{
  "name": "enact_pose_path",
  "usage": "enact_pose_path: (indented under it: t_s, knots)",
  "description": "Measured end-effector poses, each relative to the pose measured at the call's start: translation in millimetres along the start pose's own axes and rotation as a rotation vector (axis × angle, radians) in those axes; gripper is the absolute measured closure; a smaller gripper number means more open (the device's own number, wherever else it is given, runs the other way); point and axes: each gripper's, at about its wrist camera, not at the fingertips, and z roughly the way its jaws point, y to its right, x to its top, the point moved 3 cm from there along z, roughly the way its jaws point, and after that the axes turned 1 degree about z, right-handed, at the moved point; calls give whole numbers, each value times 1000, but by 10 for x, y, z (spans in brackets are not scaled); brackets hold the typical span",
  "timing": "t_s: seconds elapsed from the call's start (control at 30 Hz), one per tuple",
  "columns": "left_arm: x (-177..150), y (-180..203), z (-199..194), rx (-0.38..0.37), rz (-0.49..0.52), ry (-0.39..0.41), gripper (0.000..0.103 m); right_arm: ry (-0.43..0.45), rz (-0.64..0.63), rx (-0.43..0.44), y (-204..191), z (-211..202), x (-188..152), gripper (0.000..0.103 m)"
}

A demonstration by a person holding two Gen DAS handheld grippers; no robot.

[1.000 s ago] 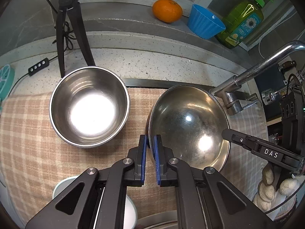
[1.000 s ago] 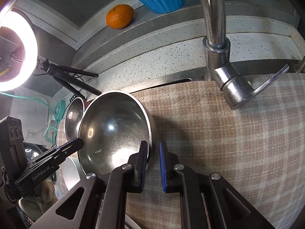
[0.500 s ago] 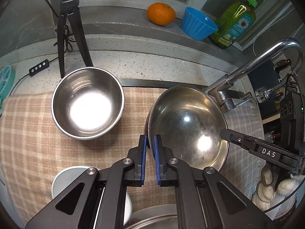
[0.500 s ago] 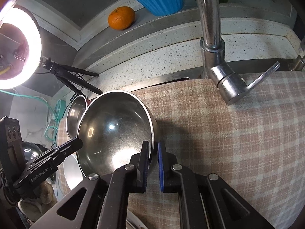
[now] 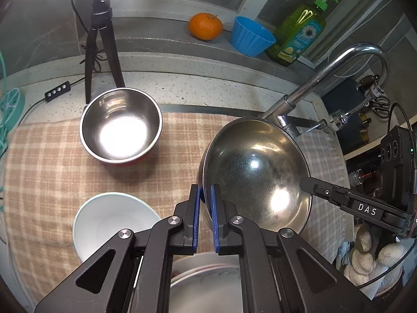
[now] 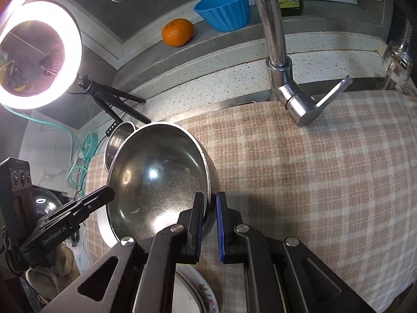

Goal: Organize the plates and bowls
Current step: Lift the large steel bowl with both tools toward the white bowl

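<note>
surface: plaid cloth (image 5: 52, 172) over sink | ledge: orange (image 5: 205, 26) | both grippers (image 5: 206, 219) (image 6: 209, 224) clamp wide steel bowl (image 5: 256, 174) rim

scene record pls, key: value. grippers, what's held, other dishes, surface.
left gripper: shut on near-left rim of large steel bowl
right gripper: shut on opposite rim of the same bowl
bowl pose: tilted, held by both grippers
small steel bowl: upright on checked cloth, empty
white bowl: on cloth, near left gripper
floral plate: bottom edge, partly hidden
ledge: orange, blue cup, soap bottle
</note>
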Motion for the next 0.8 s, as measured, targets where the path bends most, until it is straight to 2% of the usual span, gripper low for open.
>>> enact_pose_path:
  t_s: [0.3,0.8]
  knots:
    - [-183,-61,-309,-2,9,34,96,24,-16,12,-219,-181,-252,94]
    - [-560,-593,-867,30,-55,95,96,-3,-105,61,-946,-102,-629,94]
